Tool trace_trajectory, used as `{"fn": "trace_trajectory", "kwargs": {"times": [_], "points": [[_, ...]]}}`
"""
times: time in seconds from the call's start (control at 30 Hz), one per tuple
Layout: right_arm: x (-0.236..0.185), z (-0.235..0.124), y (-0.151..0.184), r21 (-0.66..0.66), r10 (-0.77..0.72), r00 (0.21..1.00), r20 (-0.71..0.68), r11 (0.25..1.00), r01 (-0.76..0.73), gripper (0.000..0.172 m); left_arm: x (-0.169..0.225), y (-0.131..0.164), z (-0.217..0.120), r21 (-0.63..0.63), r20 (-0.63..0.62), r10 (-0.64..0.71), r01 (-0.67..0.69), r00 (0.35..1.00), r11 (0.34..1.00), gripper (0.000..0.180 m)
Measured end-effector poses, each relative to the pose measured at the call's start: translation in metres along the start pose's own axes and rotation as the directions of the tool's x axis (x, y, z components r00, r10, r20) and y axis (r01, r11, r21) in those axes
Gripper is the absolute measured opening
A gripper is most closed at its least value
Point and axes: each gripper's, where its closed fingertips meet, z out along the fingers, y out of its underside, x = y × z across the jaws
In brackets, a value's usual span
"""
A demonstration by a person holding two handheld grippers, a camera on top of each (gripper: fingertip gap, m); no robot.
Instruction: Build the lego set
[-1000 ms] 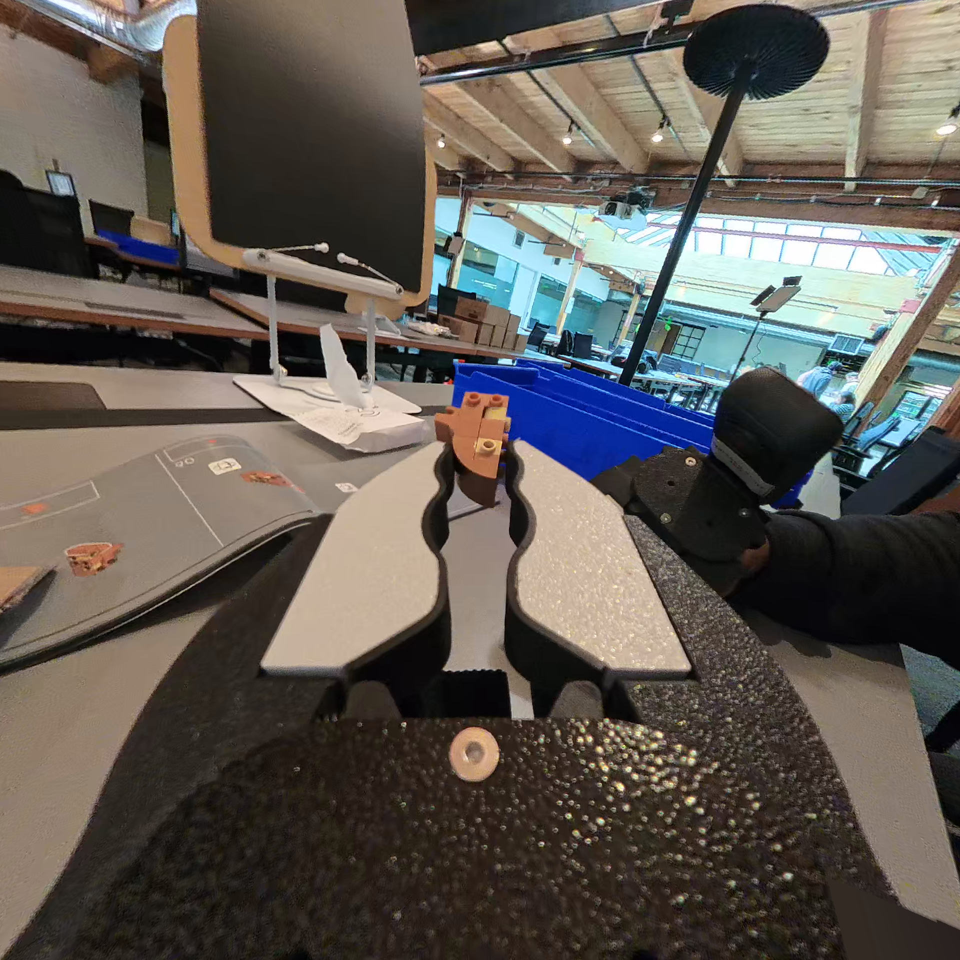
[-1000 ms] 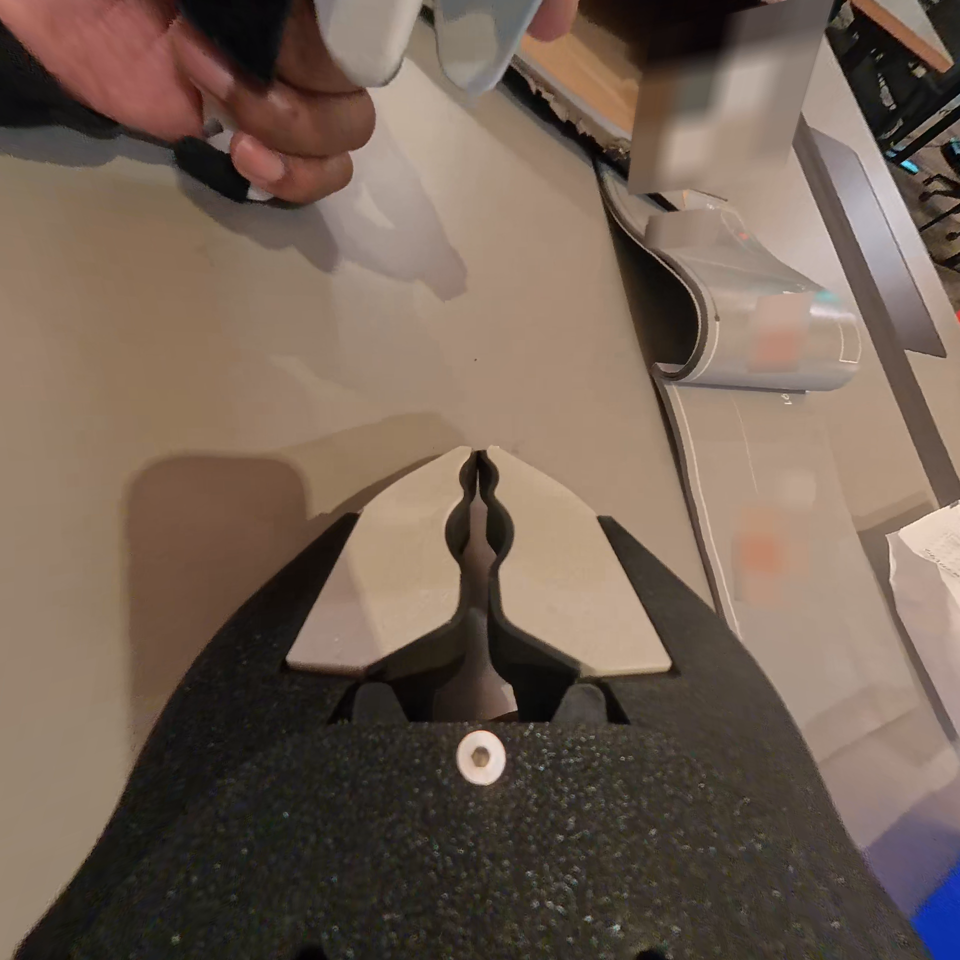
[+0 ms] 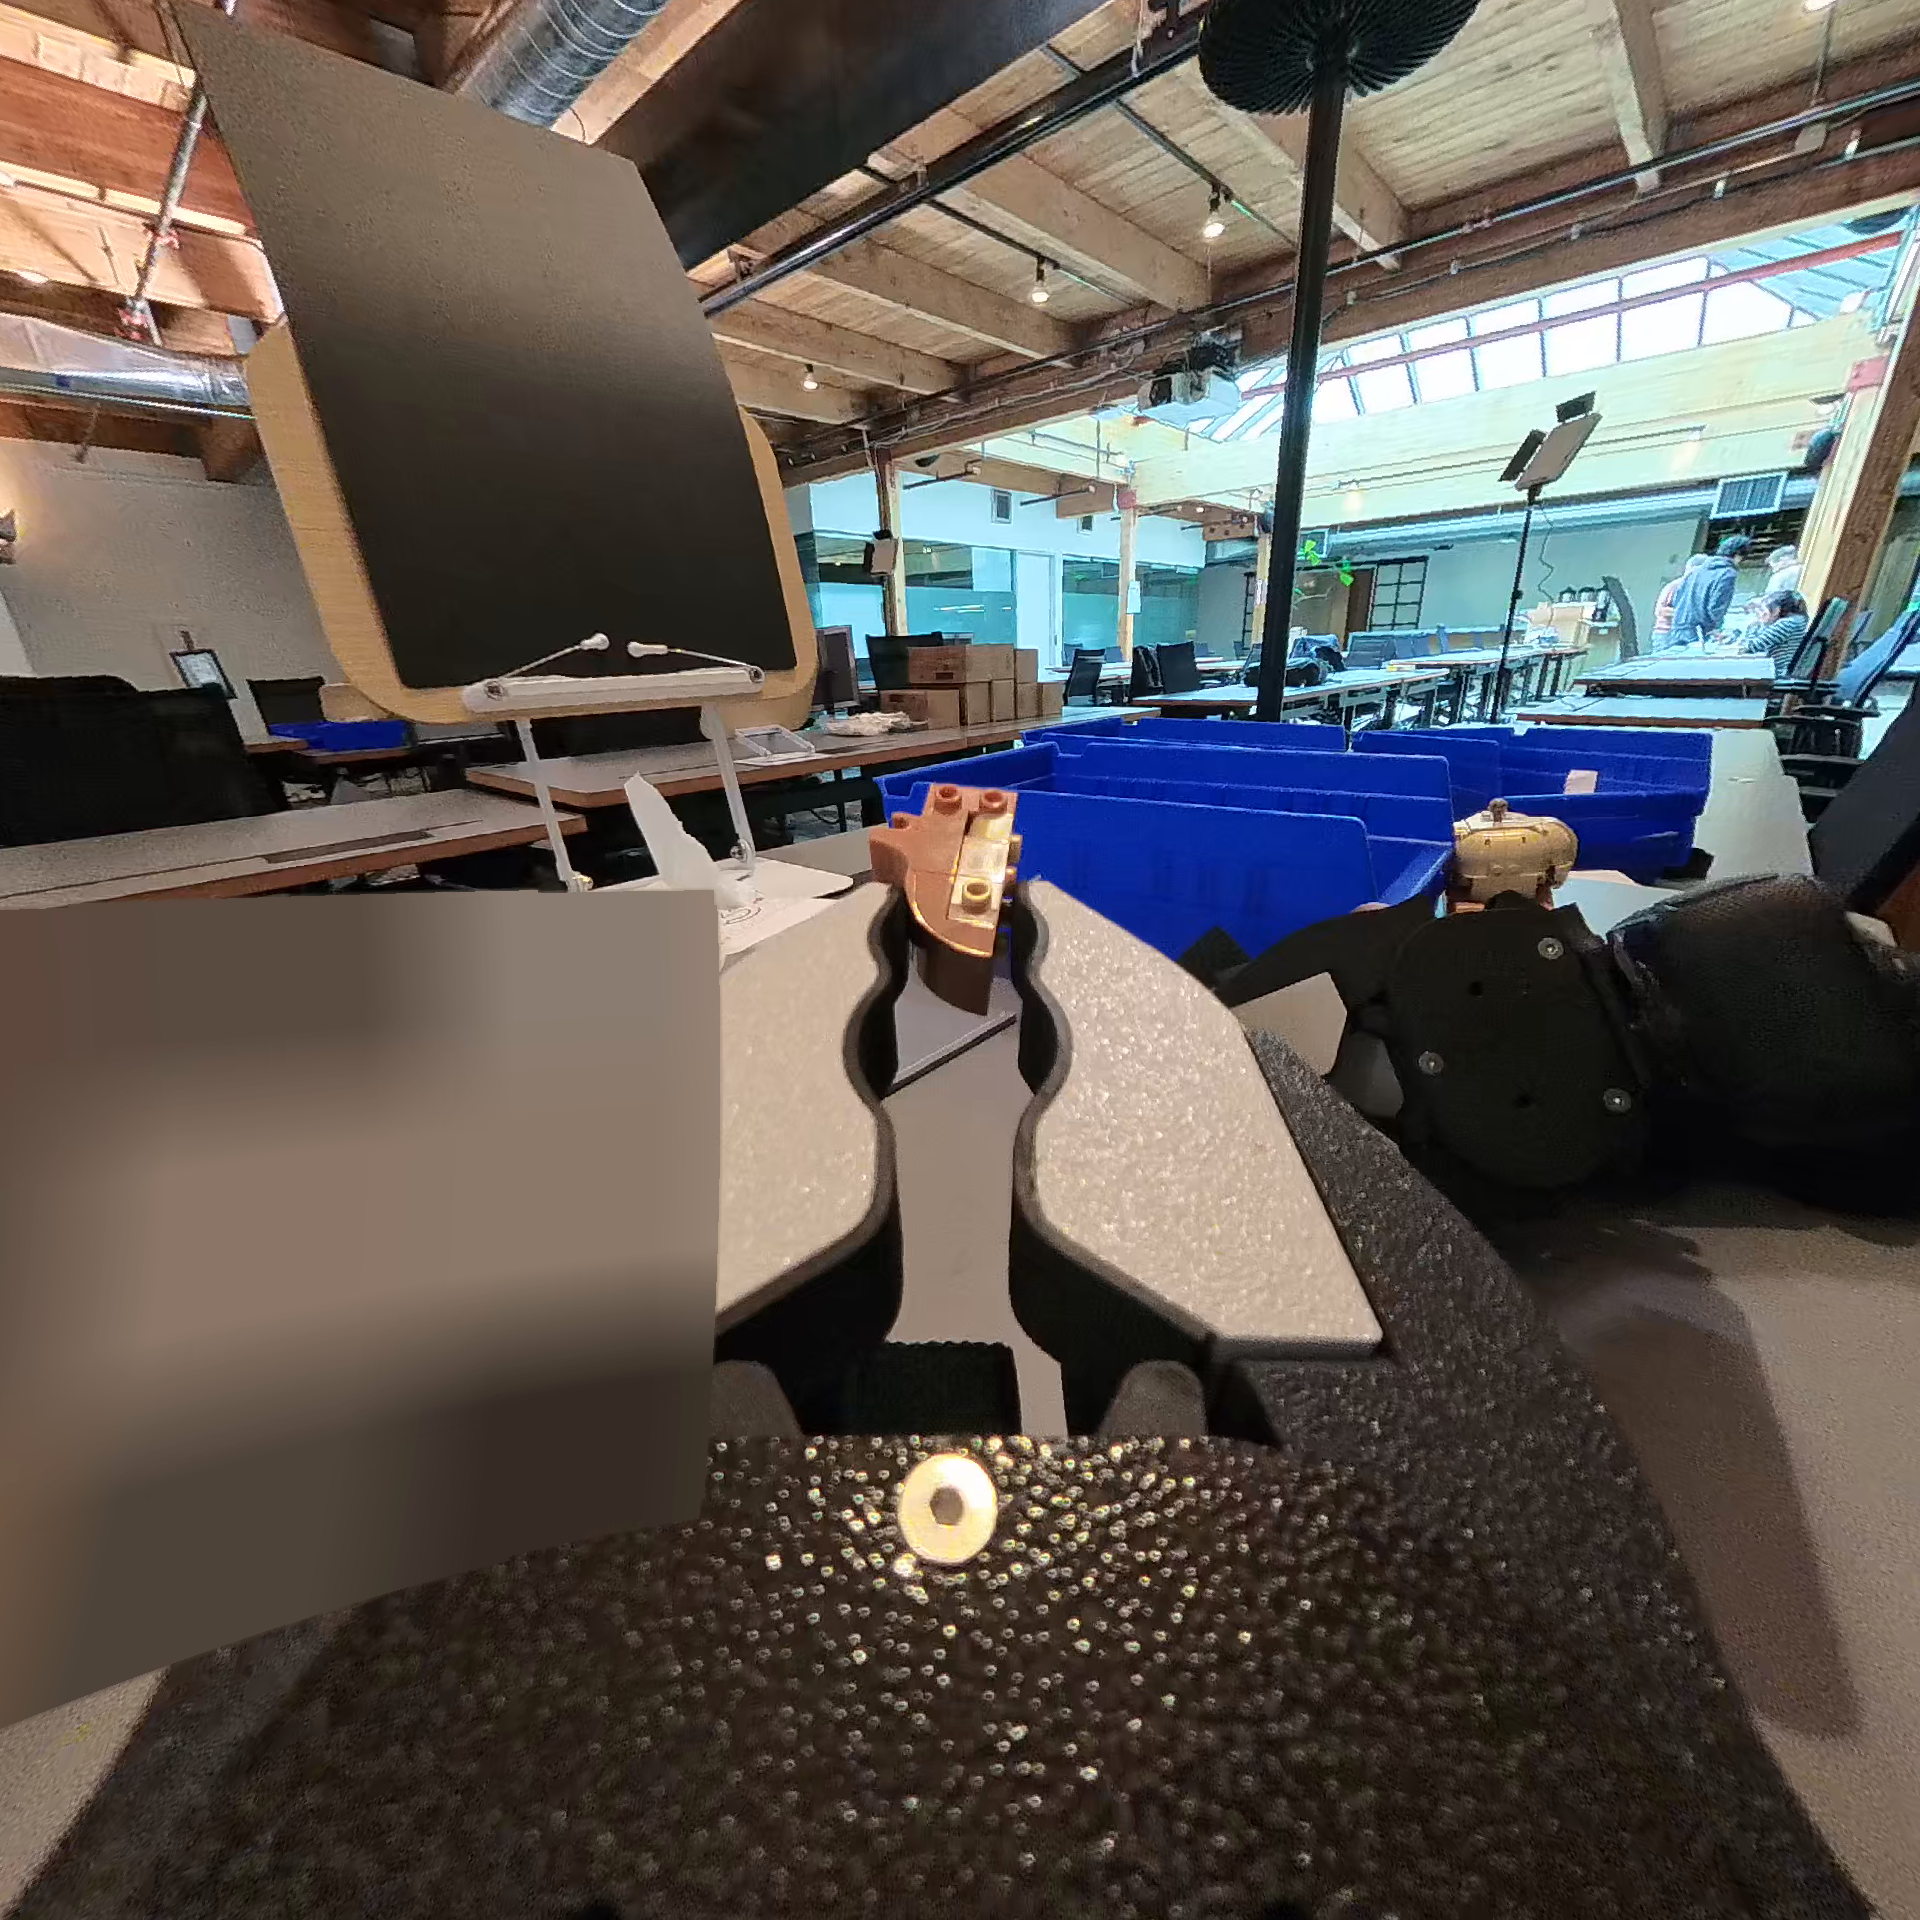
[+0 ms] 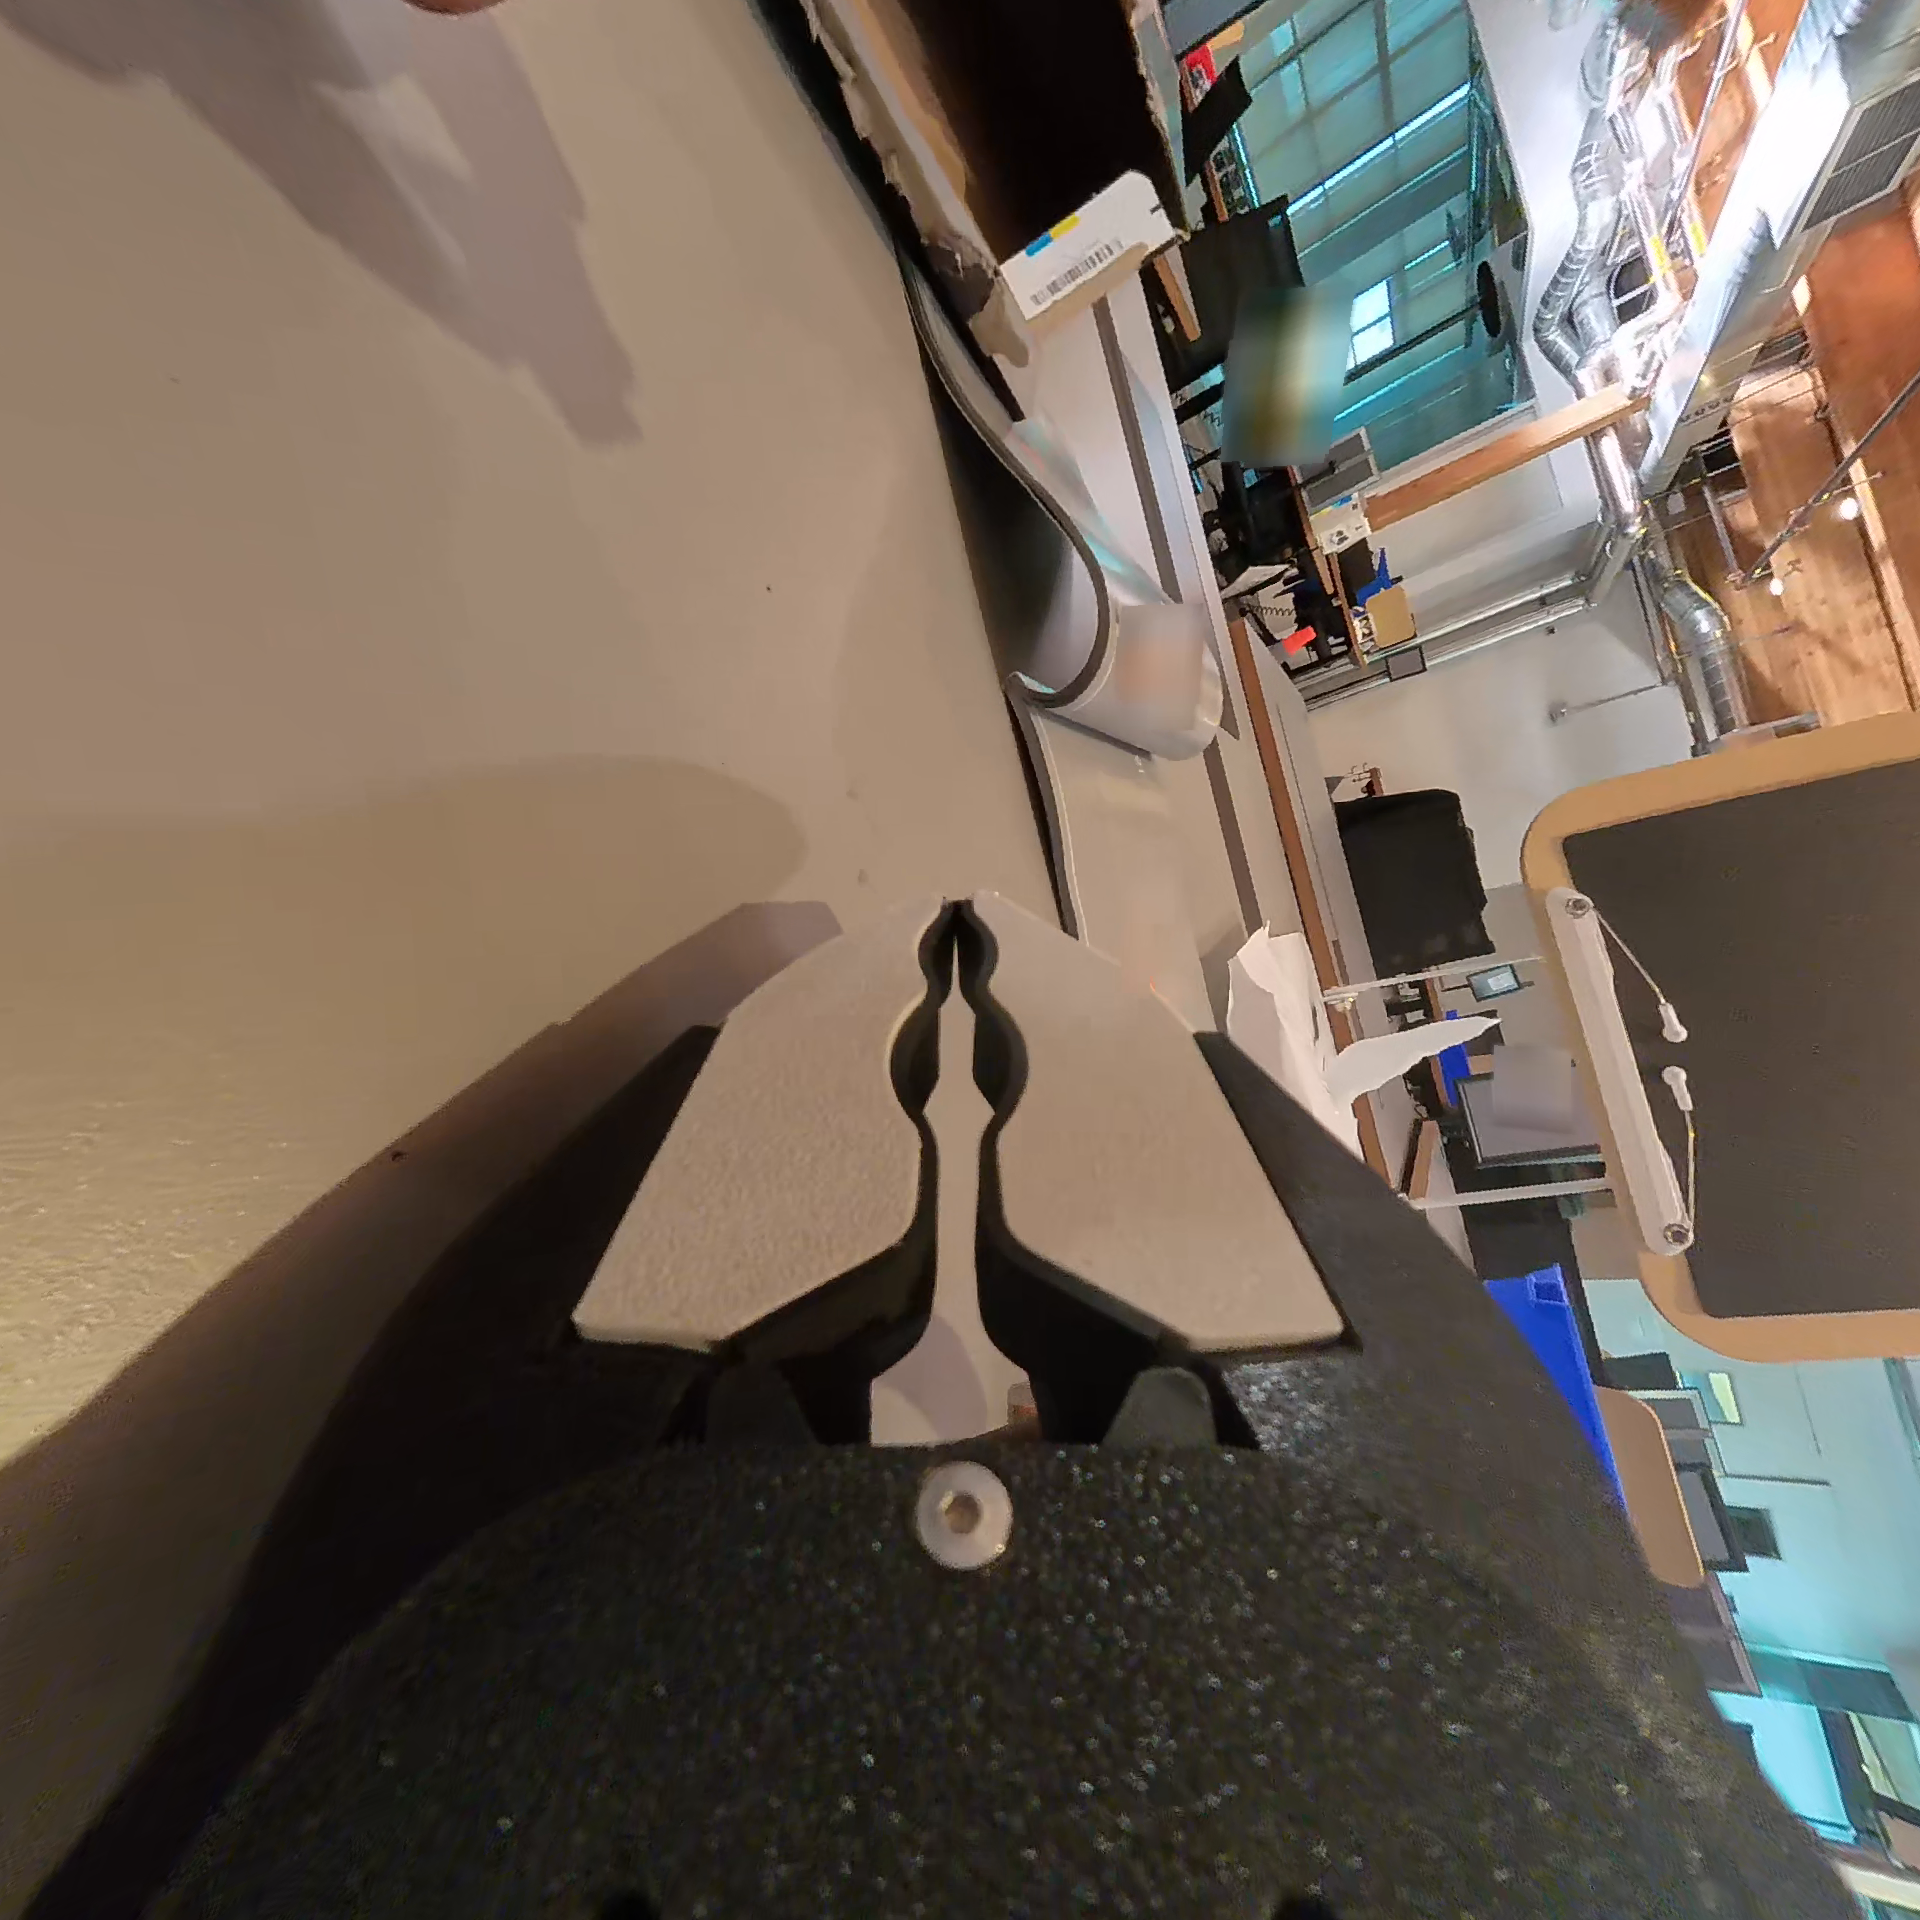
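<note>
The left gripper (image 3: 958, 914) pinches a studded brown-and-tan brick assembly (image 3: 951, 883) between its wavy-edged, grainy grey fingers (image 3: 1143, 1091) — blue plastic bins (image 3: 1195, 821) beyond. The right gripper (image 4: 954, 914) has its fingers closed tip to tip on nothing, above the smooth matte worktop (image 4: 416, 623).

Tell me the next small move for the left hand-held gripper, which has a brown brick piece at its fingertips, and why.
Probably keep the left hand-held gripper steady and raised: the brown brick assembly sits pinched only at the fingertips, above the grey table. The right hand-held gripper is closed with nothing visible between its tips, so it seems unready to take a piece.
</note>
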Motion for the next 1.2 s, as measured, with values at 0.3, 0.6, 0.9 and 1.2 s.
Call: {"fn": "trace_trajectory", "kwargs": {"times": [0.3, 0.6, 0.9, 1.2], "points": [[0.002, 0.002, 0.004, -0.020, -0.002, 1.000, -0.013, 1.000, 0.002, 0.000, -0.002, -0.001, -0.002, 0.007, 0.012, 0.010, -0.010, 1.000, 1.000, 0.018], [0.002, 0.002, 0.004, -0.022, 0.001, 1.000, -0.010, 1.000, -0.001, 0.000, 0.001, 0.003, 0.001, -0.024, 0.003, 0.039, -0.039, 0.999, 0.999, 0.018], [0.015, -0.016, 0.010, -0.045, 0.055, 0.994, -0.089, 0.997, -0.060, 0.000, 0.019, 0.064, 0.011, -0.391, -0.086, 0.490, -0.482, 0.867, 0.784, 0.018], [0.027, -0.063, 0.027, -0.062, 0.246, 0.946, -0.211, 0.962, -0.265, 0.001, 0.019, 0.110, 0.003, -0.620, -0.194, 0.617, -0.583, 0.762, 0.525, 0.019]]}}
